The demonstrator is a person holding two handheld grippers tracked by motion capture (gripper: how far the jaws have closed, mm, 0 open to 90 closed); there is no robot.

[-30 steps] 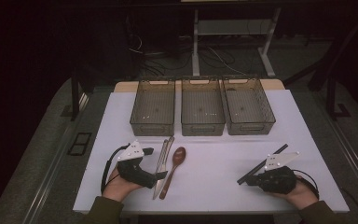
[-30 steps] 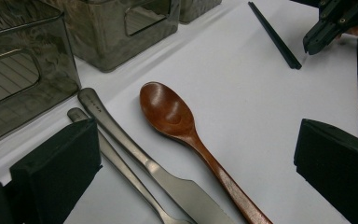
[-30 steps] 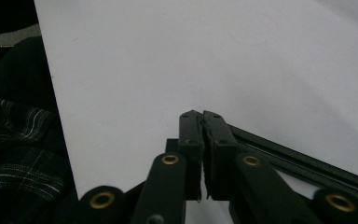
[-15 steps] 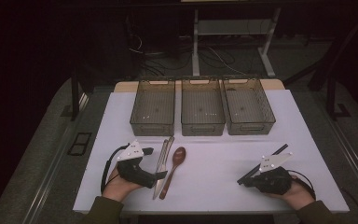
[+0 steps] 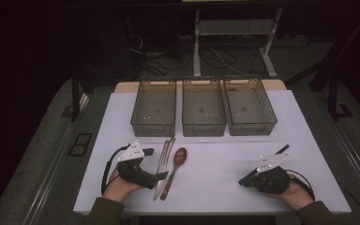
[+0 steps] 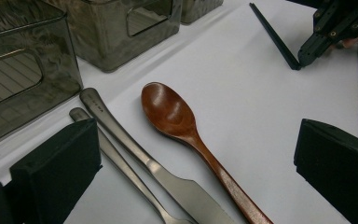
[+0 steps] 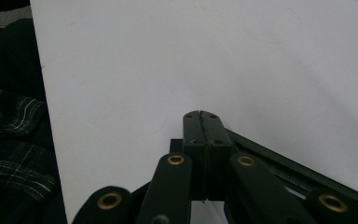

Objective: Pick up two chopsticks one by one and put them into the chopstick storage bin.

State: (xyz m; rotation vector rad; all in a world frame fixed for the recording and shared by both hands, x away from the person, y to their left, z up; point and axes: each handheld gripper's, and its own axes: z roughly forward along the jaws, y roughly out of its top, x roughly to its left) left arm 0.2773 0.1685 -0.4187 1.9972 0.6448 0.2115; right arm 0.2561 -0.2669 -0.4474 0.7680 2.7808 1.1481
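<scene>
1. Left tool (image 5: pixel 161 174) rested low on the white counter (image 5: pixel 215 168), gripped by the left hand (image 5: pixel 119 183) at the near left; jaws stood wide apart, nothing between them.
2. In the left gripper view, saw those two black jaws at the bottom corners, with bare counter and cutlery in the gap ahead.
3. Right tool (image 5: pixel 242 182) lay at the near right of the counter in the right hand (image 5: pixel 288 190), tip aimed toward the left.
4. In the right gripper view, found its jaws pressed flat together, a thin seam between them and nothing caught there.
5. Wooden spoon (image 6: pixel 186 135) lay flat just right of the left tool, reddish-brown bowl facing up and pointing toward the bins, handle running back to the near edge.
6. Two metal pieces lay just left of the spoon, side by side and close to parallel: a butter knife (image 6: pixel 144 161) next to the spoon, and a thinner metal handle (image 6: pixel 116 163) beyond it; business end of that second piece out of frame, so could not tell what it was.
7. Knife and spoon lay close but apart, with a strip of white counter between.
8. Three clear smoky bins stood in a row at the far side of the counter, long sides touching or nearly so: left bin (image 5: pixel 143 124), middle bin (image 5: pixel 204 129), right bin (image 5: pixel 262 124).
9. A black stick (image 6: pixel 275 37) lay on the counter by the right tool, seen far off in the left gripper view.
</scene>
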